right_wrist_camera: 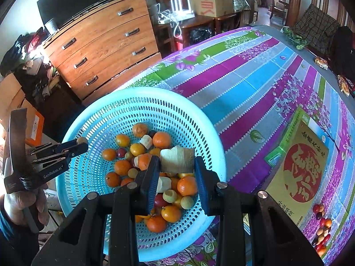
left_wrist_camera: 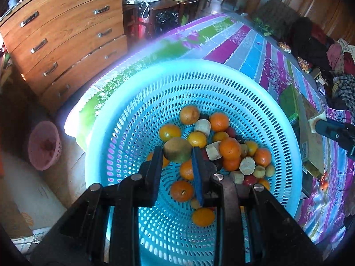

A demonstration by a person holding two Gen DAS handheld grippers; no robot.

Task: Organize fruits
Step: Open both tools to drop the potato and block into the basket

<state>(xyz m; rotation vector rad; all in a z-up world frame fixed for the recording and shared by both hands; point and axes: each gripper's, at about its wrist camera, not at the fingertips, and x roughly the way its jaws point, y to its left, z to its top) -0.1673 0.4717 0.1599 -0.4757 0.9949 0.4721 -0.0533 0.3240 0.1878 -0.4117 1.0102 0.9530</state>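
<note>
Right wrist: pale chunk (right_wrist_camera: 176, 162) clamped between jaws.

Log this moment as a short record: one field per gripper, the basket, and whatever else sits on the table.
left gripper: shut on a greenish-brown fruit, above the basket
right gripper: shut on a pale cut chunk, above the basket
basket: blue, perforated, at the table's edge, holding oranges and other fruit
table: striped floral cloth
box: lies right of the basket
small fruits: loose pile beside the box
</note>
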